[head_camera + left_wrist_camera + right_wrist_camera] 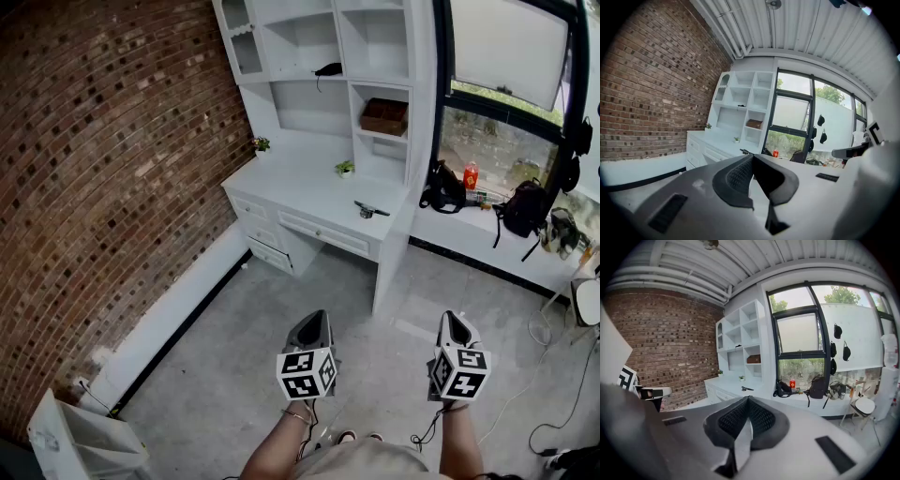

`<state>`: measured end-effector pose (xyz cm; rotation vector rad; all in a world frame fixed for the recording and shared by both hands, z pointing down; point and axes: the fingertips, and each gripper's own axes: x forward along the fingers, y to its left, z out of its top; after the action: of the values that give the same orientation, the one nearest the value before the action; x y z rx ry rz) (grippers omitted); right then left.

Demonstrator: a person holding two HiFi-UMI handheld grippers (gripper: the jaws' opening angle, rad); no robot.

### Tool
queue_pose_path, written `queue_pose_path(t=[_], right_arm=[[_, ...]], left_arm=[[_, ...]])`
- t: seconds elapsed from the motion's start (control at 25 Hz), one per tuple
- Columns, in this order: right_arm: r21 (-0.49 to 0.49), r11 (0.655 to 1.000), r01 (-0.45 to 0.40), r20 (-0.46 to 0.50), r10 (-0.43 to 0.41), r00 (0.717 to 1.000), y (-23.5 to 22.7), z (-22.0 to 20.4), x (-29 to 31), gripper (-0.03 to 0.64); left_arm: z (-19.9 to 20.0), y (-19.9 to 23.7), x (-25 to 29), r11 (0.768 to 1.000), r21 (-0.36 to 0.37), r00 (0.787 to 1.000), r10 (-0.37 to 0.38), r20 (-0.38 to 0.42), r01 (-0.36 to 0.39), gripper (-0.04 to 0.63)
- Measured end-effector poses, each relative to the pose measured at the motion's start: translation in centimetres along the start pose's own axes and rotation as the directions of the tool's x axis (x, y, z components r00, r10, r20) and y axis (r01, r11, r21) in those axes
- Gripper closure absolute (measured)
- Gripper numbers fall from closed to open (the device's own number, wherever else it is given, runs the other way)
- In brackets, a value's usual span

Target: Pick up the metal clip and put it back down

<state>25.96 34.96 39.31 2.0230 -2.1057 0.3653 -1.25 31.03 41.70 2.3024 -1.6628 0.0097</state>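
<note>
The metal clip, dark and small, lies on the right part of the white desk far ahead of me. It shows as a tiny dark shape in the left gripper view and in the right gripper view. My left gripper and right gripper hover side by side over the grey floor, well short of the desk. In the left gripper view the left gripper has its jaws closed tip to tip on nothing. The right gripper is likewise shut and empty.
White shelves rise above the desk, with a brown box and two small plants. A brick wall runs along the left. The window ledge holds bags and a red bottle. Cables trail on the floor at right.
</note>
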Motion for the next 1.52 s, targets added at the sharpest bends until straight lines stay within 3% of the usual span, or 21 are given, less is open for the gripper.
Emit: queue_pose_path(t=[0.44, 0.92, 1.0, 1.52], right_arm=[[0.051, 0.998, -0.039, 0.016, 0.038, 0.999, 1.4, 0.0, -0.7, 0.615], [0.037, 0.998, -0.045, 0.062, 0.042, 0.997, 2.8, 0.4, -1.3, 0.614], [0.040, 0.998, -0.053, 0.060, 0.050, 0.997, 3.0, 0.5, -1.3, 0.570], [0.057, 0.998, -0.033, 0.071, 0.029, 0.997, 4.6, 1.3, -1.1, 0.513]], left_arm=[[0.2, 1.1, -1.3, 1.000, -0.010, 1.000, 0.010, 0.003, -0.010, 0.589], [0.4, 2.2, -2.1, 1.000, -0.008, 1.000, 0.017, 0.007, -0.017, 0.589], [0.7, 2.6, -2.2, 1.000, -0.012, 1.000, 0.023, 0.008, -0.023, 0.589], [1.2, 5.5, -2.4, 0.999, -0.017, 0.999, 0.039, 0.003, -0.039, 0.589]])
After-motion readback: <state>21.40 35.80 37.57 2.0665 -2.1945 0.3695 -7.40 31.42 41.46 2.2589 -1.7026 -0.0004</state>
